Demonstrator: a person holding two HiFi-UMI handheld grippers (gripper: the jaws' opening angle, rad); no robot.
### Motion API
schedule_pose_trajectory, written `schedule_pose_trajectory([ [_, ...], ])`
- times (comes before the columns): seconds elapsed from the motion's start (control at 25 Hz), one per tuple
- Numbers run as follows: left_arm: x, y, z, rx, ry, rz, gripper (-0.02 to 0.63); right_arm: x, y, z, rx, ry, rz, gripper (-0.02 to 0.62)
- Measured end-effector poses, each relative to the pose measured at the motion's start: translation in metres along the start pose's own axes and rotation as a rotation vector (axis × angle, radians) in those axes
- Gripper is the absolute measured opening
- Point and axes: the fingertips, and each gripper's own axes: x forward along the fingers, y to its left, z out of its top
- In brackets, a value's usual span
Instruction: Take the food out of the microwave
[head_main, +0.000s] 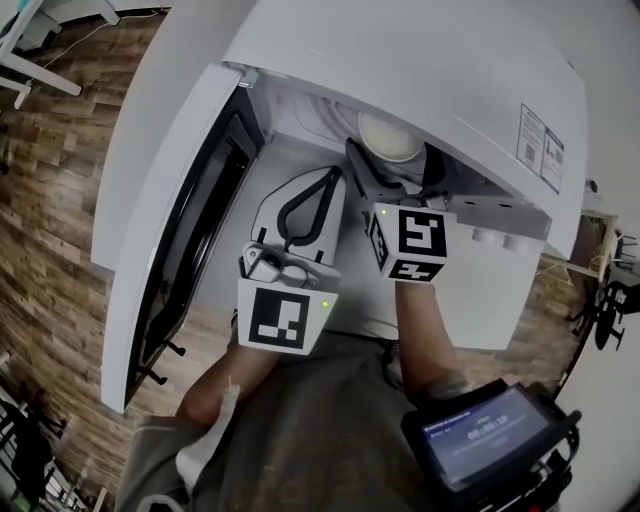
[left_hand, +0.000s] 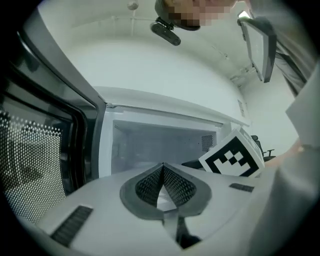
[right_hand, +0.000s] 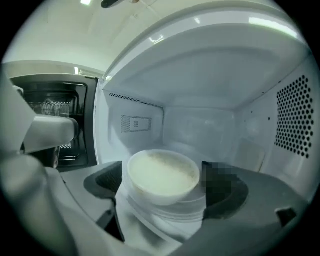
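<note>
A white bowl (right_hand: 161, 176) of pale food sits on the glass turntable (right_hand: 165, 222) inside the white microwave (head_main: 400, 60). My right gripper (right_hand: 164, 174) reaches into the cavity, its jaws spread wide on either side of the bowl (head_main: 392, 137), and I see no pad pressing on it. From the head view the right gripper (head_main: 392, 162) is half hidden under the microwave's top. My left gripper (head_main: 332, 172) hovers level just outside the opening. Its jaws meet at the tips (left_hand: 163, 167) and hold nothing.
The microwave door (head_main: 150, 220) hangs open on the left, close beside my left gripper. The perforated right wall (right_hand: 295, 117) of the cavity stands near the right jaw. A screen device (head_main: 490, 430) sits at the person's waist. Wooden floor (head_main: 50, 230) lies below.
</note>
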Motion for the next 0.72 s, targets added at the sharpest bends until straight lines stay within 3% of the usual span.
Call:
schedule_pose_trajectory([
  [0.16,-0.001,0.002,0.004,0.013,0.000,-0.006,0.008,0.008,-0.001,0.009,0.012,-0.001,0.022,0.524],
  [0.72,-0.007,0.010,0.004,0.010,0.014,0.020,0.008,0.029,-0.003,0.001,-0.028,0.054,0.031,0.526],
])
